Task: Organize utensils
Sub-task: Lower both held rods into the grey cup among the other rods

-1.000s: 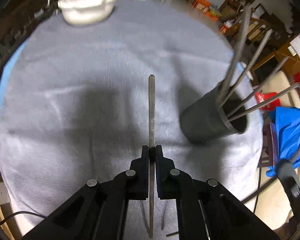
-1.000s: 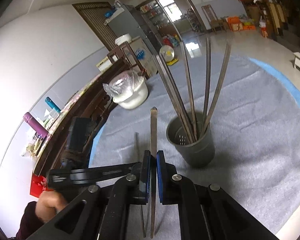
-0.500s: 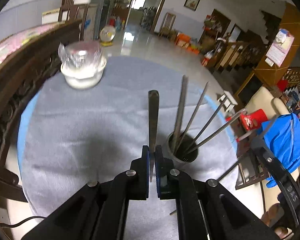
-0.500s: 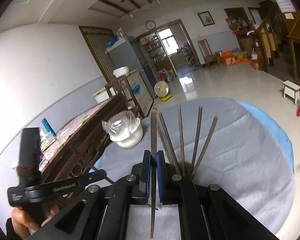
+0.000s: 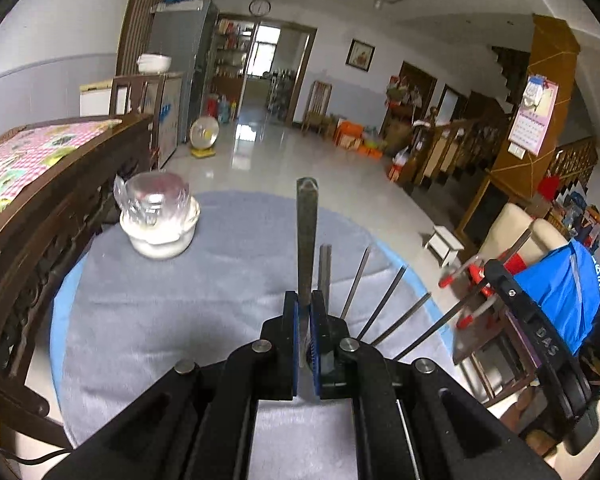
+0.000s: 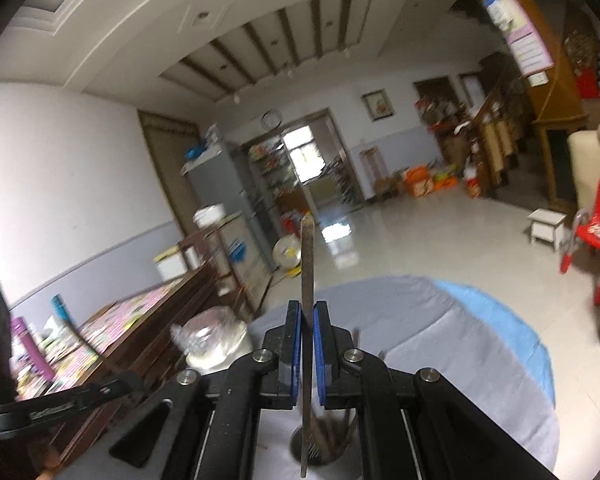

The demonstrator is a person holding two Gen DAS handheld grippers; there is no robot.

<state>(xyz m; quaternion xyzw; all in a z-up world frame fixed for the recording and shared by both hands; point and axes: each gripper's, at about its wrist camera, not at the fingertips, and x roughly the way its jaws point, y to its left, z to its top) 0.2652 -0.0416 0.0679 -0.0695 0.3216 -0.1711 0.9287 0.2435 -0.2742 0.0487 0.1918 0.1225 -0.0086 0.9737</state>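
Two black hand-held grippers each clamp a flat grey metal utensil handle edge-on between blue pads. In the left wrist view the left gripper (image 5: 305, 312) is closed on its flat grey metal strip (image 5: 306, 236), which sticks straight out ahead of the pads and also runs back between the fingers. Just to the right of those fingertips, four thin grey metal utensil handles (image 5: 380, 304) fan up and rightward from behind the gripper body; what holds them is hidden there. Ahead and to the left, well apart, a white bowl wrapped in clear plastic (image 5: 160, 216) sits on the grey cloth over the round blue-edged table (image 5: 140, 320). Far to the right the right gripper's black body shows at the edge. In the right wrist view the right gripper (image 6: 307, 316) is pressed shut on its own long flat grey strip (image 6: 307, 264), pointing ahead toward the room. Below and behind its pads, between the fingers, the dark grey cylindrical utensil holder (image 6: 320, 446) stands on the cloth with blurred handles in it.
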